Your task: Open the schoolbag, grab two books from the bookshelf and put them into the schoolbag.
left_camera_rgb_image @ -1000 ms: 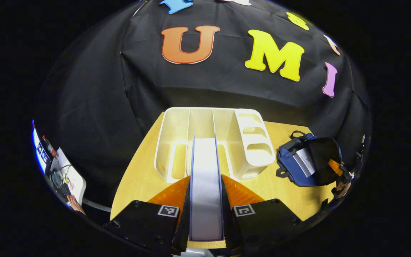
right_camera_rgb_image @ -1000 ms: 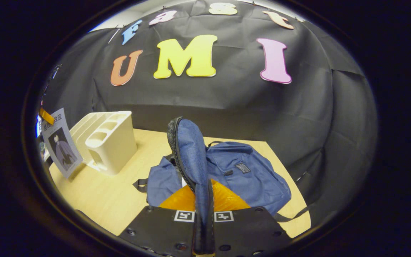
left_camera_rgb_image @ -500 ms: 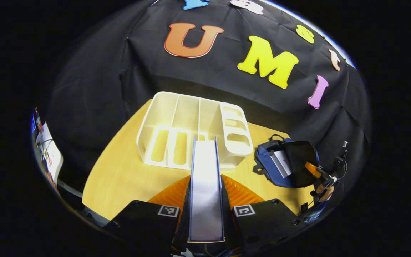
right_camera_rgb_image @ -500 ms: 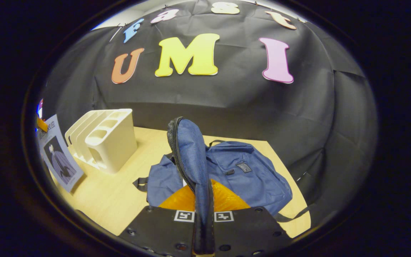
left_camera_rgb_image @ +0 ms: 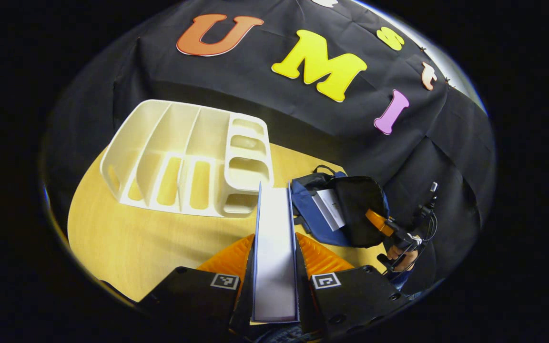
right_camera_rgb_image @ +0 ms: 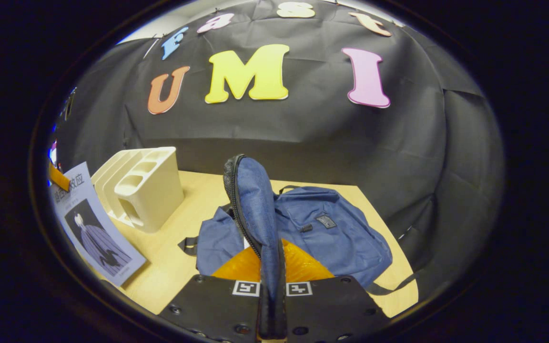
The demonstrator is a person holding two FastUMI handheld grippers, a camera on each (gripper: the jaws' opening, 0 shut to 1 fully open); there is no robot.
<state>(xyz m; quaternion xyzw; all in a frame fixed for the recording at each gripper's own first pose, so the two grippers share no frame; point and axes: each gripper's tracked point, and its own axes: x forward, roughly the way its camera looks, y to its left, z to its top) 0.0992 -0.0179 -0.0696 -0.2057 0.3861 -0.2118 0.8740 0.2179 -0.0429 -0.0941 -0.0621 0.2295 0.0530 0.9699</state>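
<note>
My left gripper (left_camera_rgb_image: pixel 274 250) is shut on a book (left_camera_rgb_image: pixel 273 214), seen edge on with white pages between blue covers, above the wooden table (left_camera_rgb_image: pixel 127 238). Past its far end lies the blue schoolbag (left_camera_rgb_image: pixel 320 228), its mouth open, with another white book (left_camera_rgb_image: pixel 329 209) inside. In the right gripper view my right gripper (right_camera_rgb_image: pixel 270 267) is shut on the bag's zippered flap (right_camera_rgb_image: pixel 253 200) and holds it upright over the schoolbag (right_camera_rgb_image: pixel 331 233). The held book's cover (right_camera_rgb_image: pixel 98 228) shows at the left edge. The cream bookshelf (left_camera_rgb_image: pixel 184 162) has bare slots.
The bookshelf (right_camera_rgb_image: pixel 146 186) stands left of the bag near the table's back edge. A person's hand (left_camera_rgb_image: pixel 401 255) holds the right gripper (left_camera_rgb_image: pixel 389 228) at the bag's right side. Bare tabletop (right_camera_rgb_image: pixel 198 190) lies between shelf and bag. The black cloth wall runs behind.
My left gripper has carried the book from in front of the shelf rightward to the bag. In the right gripper view the book has come closer. The right gripper and flap have stayed put.
</note>
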